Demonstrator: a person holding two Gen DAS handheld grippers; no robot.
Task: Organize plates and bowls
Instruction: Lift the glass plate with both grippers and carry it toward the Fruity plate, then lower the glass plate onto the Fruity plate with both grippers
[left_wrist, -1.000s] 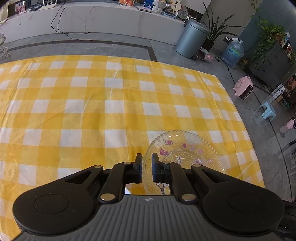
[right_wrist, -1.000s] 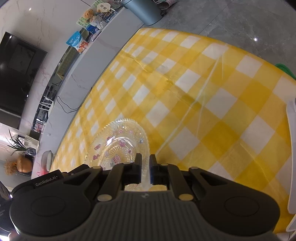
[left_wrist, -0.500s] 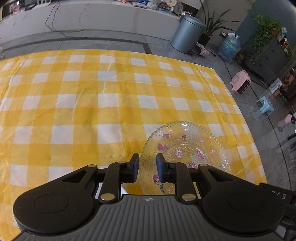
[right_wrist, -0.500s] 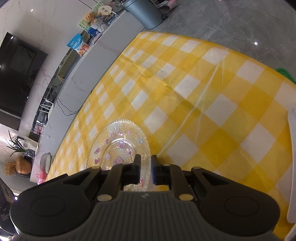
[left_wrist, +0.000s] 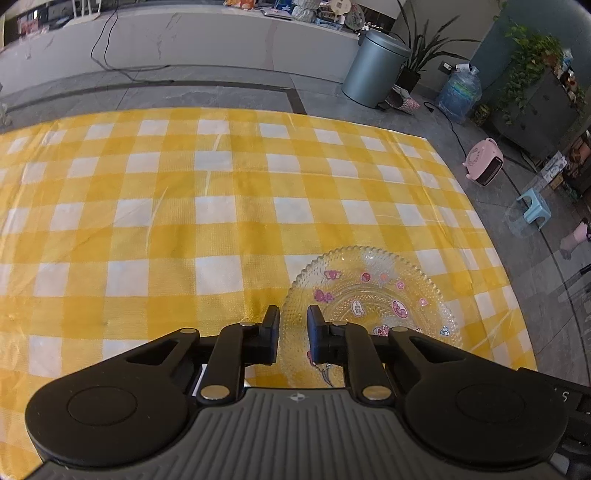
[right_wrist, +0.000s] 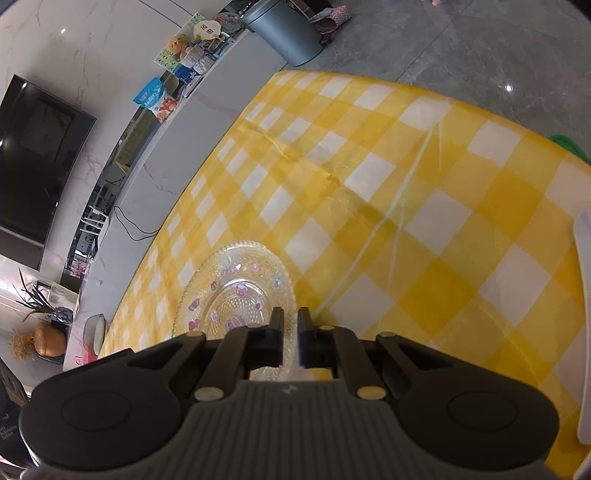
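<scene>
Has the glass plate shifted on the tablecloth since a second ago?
No. The glass plate sits on the same checks of the yellow tablecloth, near its right edge in the left wrist view, as before.

no legible text on snack bags (right_wrist: 158, 99), plate (left_wrist: 373, 295) motifs unreadable

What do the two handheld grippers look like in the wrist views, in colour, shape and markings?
Both look alike. The left gripper and right gripper each have a grey ribbed body with a small round emblem, two matte black rounded lobes with circular recesses, black linkage arms with silver pivot pins, and blocky black fingers. No cables or sleeves show.
</scene>
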